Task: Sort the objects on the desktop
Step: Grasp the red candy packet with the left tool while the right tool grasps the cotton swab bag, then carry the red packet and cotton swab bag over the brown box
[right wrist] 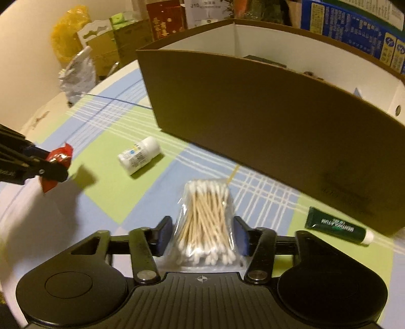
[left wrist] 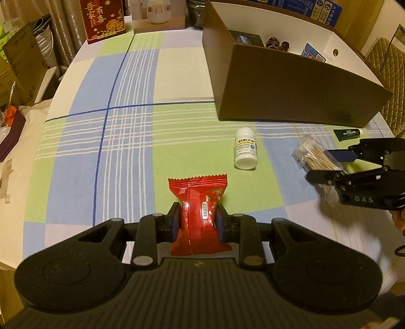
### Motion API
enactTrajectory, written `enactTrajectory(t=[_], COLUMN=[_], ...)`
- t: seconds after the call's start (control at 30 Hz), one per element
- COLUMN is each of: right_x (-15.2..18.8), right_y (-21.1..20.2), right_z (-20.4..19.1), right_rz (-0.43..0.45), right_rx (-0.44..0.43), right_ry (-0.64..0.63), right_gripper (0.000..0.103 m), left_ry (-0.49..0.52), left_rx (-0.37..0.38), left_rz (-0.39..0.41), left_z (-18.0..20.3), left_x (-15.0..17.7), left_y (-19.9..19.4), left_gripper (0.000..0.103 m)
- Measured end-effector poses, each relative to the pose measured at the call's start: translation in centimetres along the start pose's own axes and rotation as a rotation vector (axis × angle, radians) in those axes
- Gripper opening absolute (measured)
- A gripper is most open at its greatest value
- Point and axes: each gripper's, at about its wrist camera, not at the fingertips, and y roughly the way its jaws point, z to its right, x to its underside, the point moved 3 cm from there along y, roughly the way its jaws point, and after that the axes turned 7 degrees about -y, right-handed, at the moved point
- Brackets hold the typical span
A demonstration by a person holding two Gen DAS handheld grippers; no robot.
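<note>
My left gripper (left wrist: 198,215) is shut on a red snack packet (left wrist: 198,202), held above the checked tablecloth; it also shows in the right wrist view (right wrist: 57,162). My right gripper (right wrist: 202,227) is shut on a clear bag of cotton swabs (right wrist: 206,222), seen in the left wrist view (left wrist: 316,159) at the right. A white pill bottle (left wrist: 245,148) lies on its side between the grippers, also in the right wrist view (right wrist: 139,155). A dark green tube (right wrist: 338,225) lies by the brown cardboard box (left wrist: 291,93), which holds several small items.
A red gift box (left wrist: 102,19) and a white carton (left wrist: 159,15) stand at the table's far edge. Cardboard boxes and bowls (left wrist: 25,58) crowd the left side off the table. A padded chair (left wrist: 389,65) stands at the right.
</note>
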Motion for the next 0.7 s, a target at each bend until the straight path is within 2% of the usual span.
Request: enactTrajectory(t=[0.17, 0.7], right_x=[-0.1, 2.7], right_y=[0.1, -3.9], right_z=[0.1, -1.0], right_rz=[-0.006, -0.115], right_rx=[0.027, -0.047], right_ry=[0.015, 0.123], right_gripper=[0.030, 0.025], left_ry=[0.013, 0.038], left_rx=[0.006, 0.047], left_rz=[0.001, 0.039], left_z=[0.2, 1.7], left_x=[-0.2, -0.7], left_y=[-0.1, -1.7], left_gripper=[0.023, 0.023])
